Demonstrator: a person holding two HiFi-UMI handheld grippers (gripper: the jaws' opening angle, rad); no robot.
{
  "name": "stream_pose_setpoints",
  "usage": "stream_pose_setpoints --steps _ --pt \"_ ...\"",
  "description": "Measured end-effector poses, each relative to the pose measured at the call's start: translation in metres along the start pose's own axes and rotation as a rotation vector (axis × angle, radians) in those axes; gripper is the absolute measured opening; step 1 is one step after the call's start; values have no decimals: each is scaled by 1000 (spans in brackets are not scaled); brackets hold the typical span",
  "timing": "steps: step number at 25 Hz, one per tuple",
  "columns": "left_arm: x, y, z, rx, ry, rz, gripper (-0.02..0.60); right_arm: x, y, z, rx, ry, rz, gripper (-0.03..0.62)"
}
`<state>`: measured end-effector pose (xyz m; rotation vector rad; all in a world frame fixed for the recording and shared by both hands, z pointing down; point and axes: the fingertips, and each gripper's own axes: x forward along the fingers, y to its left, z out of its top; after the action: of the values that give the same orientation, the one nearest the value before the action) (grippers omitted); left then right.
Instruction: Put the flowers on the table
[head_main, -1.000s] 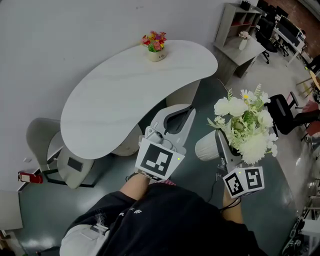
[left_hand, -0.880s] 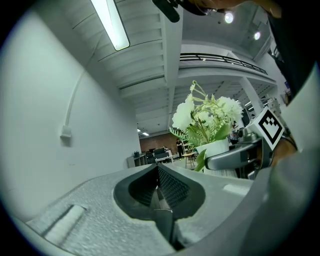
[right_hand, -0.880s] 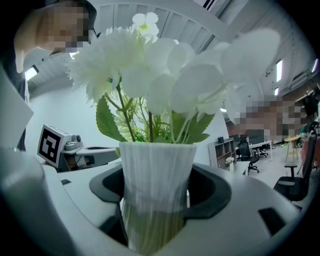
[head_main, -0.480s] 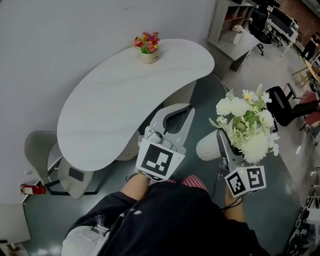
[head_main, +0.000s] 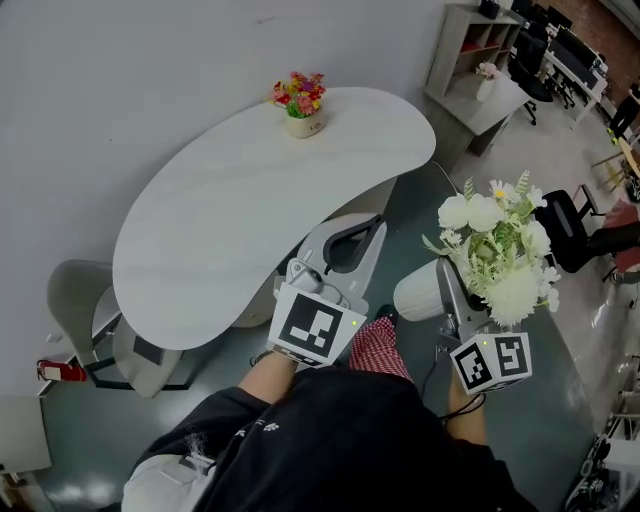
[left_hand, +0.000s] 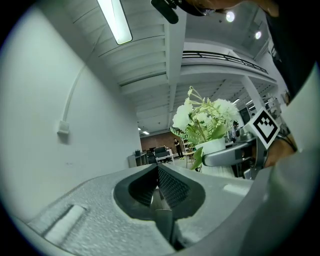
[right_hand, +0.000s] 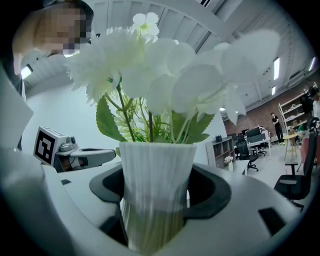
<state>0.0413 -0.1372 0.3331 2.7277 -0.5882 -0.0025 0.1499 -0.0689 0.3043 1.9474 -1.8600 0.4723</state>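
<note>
The carry is under way, but the placing is not yet done. The right hand-held gripper (head_main: 447, 292) is clamped on the ribbed white vase (head_main: 418, 296), its jaws pressing the body from both sides, and the white flowers (head_main: 497, 252) stand above it. The vase hangs over the floor off the table's near right side, well apart from the table (head_main: 230, 200) edge. The left hand-held gripper (head_main: 368, 226) is clenched on nothing, its jaws meeting. It points toward the table's near edge and is no part of the hold.

The table top is bare except at its far end, where a small pot of coloured flowers (head_main: 303, 100) stands. What is left, by my judgement, is to close the gap to the table, bring the vase over the bare top, set it down upright and let go.

Against the earlier pictures the grip is unchanged – same jaws, same tilt of the bouquet. The table sits a little differently in the head view, and a checked trouser leg (head_main: 376, 346) now shows more between the two grippers – which suggests a step toward the table.
</note>
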Motion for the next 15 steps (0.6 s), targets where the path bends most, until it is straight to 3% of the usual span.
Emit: stream_pose_setpoints --steps 7,15 --pt "-27 -1 20 -6 18 53 -2 -10 25 14 14 8 62 341" --pt "-35 -3 26 17 42 59 -2 -10 30 17 37 2 84 341"
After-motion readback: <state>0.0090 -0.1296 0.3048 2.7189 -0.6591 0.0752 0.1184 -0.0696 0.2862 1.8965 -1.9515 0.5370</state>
